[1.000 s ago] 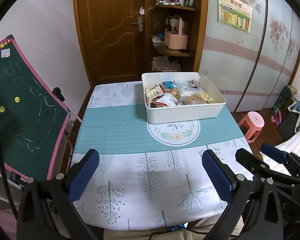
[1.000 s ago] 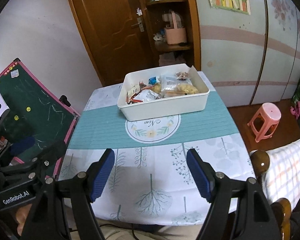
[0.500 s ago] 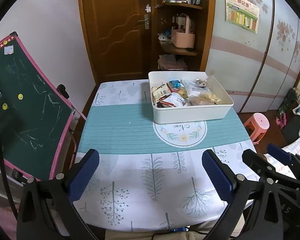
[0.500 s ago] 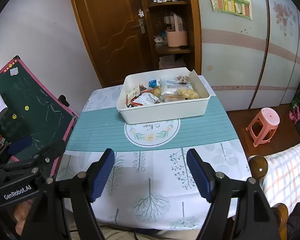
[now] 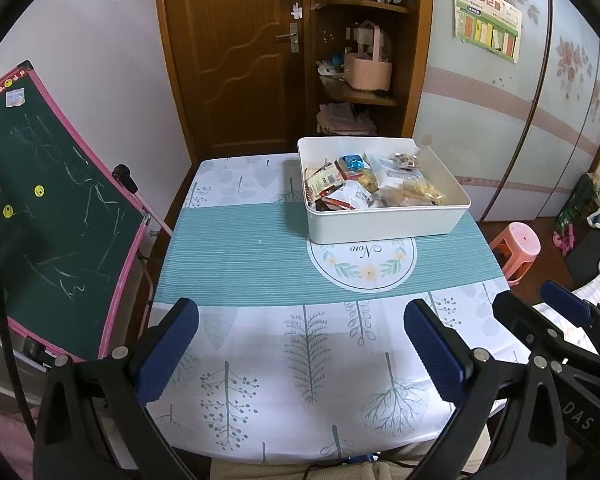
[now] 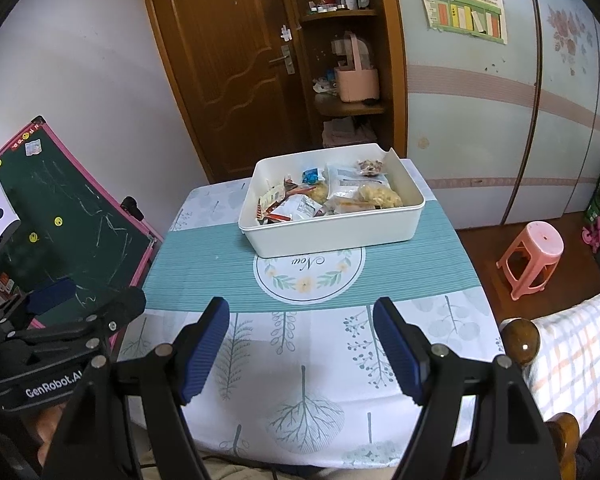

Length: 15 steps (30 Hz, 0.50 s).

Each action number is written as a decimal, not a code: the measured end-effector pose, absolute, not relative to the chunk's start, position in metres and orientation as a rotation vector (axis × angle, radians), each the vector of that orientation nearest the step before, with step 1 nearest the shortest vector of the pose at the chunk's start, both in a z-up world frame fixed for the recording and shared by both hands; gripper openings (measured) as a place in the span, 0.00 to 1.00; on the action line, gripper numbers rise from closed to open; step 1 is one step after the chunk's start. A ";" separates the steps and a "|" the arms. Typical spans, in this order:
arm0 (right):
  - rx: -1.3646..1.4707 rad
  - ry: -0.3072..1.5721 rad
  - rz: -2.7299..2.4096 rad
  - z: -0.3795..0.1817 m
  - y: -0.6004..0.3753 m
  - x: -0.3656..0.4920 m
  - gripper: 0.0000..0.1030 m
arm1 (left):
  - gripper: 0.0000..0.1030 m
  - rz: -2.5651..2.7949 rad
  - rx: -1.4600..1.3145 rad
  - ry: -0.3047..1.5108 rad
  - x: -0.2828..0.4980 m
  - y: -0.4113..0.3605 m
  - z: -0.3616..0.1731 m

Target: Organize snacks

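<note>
Snacks: we see a heap of small wrapped snack packets (image 5: 360, 188) lying loose inside the white rectangular plastic bin (image 5: 384, 226), right of centre in the upper middle of the left wrist view; in the right wrist view the same bin (image 6: 332, 232) sits at centre.
Table: the tree-printed tablecloth with a teal striped band (image 5: 236, 256) shows no packets outside the bin, as far as we can tell.
Left gripper (image 5: 300, 344): our blue-padded black tongs stand wide apart at the bottom of the frame, nothing between the pads, well short of the bin.
Right gripper (image 6: 300, 344): its jaws gape too and grip nothing, low in its frame over the near part of the cloth.
Done: we judge that every snack we can see is gathered in one container, though unsorted and overlapping.
Left to do: whether sorting or arranging inside the bin is meant, we cannot tell; no packet is in either tong.
</note>
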State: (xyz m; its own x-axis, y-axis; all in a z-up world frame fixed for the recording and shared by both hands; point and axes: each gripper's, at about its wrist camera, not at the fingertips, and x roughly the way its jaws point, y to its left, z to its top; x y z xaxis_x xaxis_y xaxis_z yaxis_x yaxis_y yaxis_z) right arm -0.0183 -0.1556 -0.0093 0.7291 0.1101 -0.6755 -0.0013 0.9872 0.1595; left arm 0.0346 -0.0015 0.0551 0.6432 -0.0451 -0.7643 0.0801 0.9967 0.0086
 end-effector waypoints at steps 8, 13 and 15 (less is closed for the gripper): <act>0.153 0.761 0.065 -0.012 -0.154 -0.018 0.73 | 0.99 -0.069 0.037 0.882 0.034 -0.001 0.051; 0.153 0.765 0.065 -0.014 -0.153 -0.017 0.73 | 0.99 -0.073 0.036 0.894 0.034 -0.001 0.048; 0.152 0.766 0.065 -0.014 -0.151 -0.018 0.73 | 0.99 -0.075 0.036 0.907 0.034 0.000 0.044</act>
